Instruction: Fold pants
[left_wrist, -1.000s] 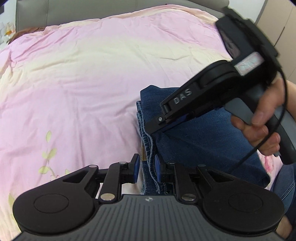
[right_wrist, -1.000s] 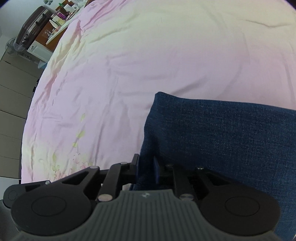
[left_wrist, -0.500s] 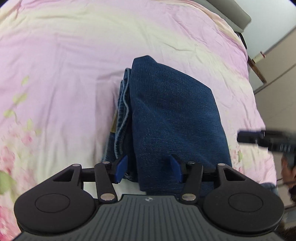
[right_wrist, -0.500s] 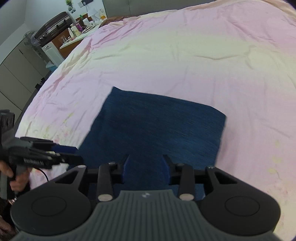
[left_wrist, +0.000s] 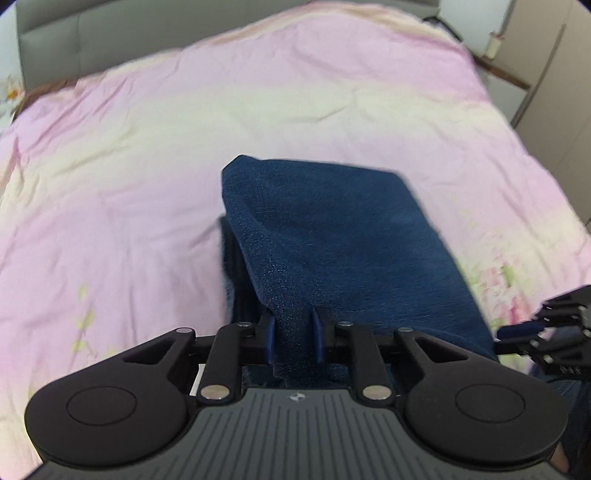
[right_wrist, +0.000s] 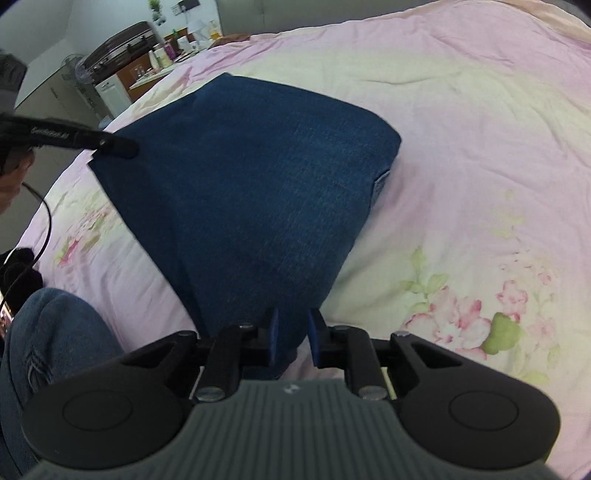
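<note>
Dark blue denim pants (left_wrist: 332, 236), folded into a thick bundle, are partly lifted off the pink bedspread (left_wrist: 147, 147). My left gripper (left_wrist: 293, 334) is shut on a near corner of the pants. My right gripper (right_wrist: 291, 334) is shut on another near corner of the pants (right_wrist: 258, 177). In the right wrist view the left gripper's fingers (right_wrist: 110, 146) reach the far left corner. In the left wrist view the right gripper (left_wrist: 535, 328) shows at the right edge.
The bedspread (right_wrist: 480, 147) has flower prints near its front edge. A grey headboard (left_wrist: 110, 29) is at the back. A cabinet with bottles (right_wrist: 147, 62) stands beyond the bed. The person's jeans-clad leg (right_wrist: 48, 343) is at lower left.
Both grippers closed on the pants' near corners and raised them. The bundle has lifted and tilted. The left wrist view swung back toward the headboard.
</note>
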